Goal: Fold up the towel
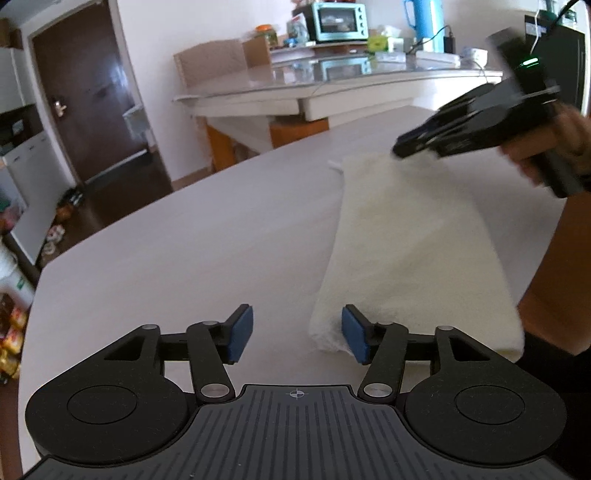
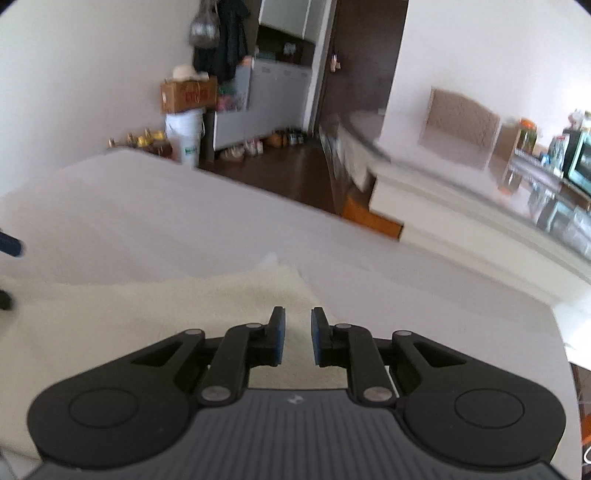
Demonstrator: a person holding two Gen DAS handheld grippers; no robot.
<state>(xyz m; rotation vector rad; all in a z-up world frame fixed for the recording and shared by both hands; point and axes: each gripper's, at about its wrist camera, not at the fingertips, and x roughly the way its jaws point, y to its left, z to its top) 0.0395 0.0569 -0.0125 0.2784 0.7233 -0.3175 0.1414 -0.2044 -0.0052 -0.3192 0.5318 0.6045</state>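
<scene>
A cream towel point(image 1: 410, 243) lies folded into a long strip on the white table point(image 1: 184, 243). My left gripper point(image 1: 297, 334) is open and empty, with its right pad beside the towel's near left corner. My right gripper point(image 1: 400, 149) shows in the left wrist view, hovering over the towel's far end. In the right wrist view my right gripper point(image 2: 298, 338) is partly open, with nothing between the pads, just above the towel point(image 2: 147, 310) near its far corner.
A glass-topped counter point(image 1: 332, 85) with a teal oven point(image 1: 338, 18) and clutter stands beyond the table. A dark door point(image 1: 85, 99) and floor items are at the left. The table's far edge point(image 2: 258, 195) drops to a dark floor.
</scene>
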